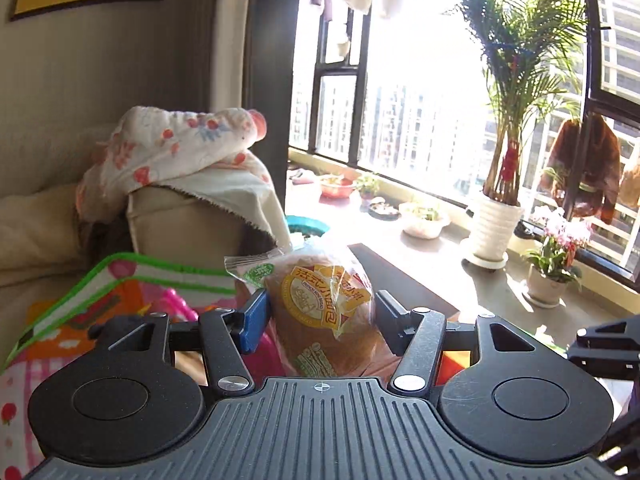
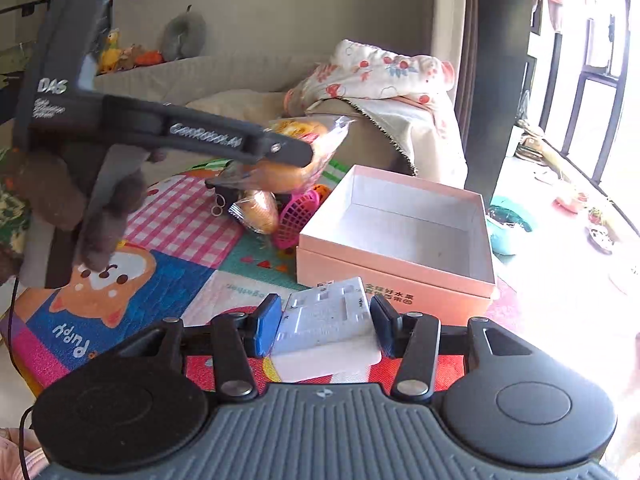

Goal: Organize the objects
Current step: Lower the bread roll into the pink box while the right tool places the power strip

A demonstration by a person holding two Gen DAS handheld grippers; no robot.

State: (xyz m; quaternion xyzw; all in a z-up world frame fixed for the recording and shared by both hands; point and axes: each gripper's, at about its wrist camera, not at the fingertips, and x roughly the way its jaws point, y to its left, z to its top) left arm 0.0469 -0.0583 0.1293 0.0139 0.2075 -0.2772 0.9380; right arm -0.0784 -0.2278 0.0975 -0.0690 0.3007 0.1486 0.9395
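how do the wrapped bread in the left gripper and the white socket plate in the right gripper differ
The wrapped bread is round, brown and soft-looking in a crinkly clear wrapper with a yellow label; the white socket plate is flat, rigid, squarish and unwrapped. The bread bulges up past the left gripper, while the plate lies thin and roughly level in the right gripper. Both are clamped between the pads and held clear of the play mat.

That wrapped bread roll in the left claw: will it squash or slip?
Probably soft: the bread roll looks puffy, so a hard squeeze may dent it. Its glossy wrapper could slide between the pads. Likely light for its size.
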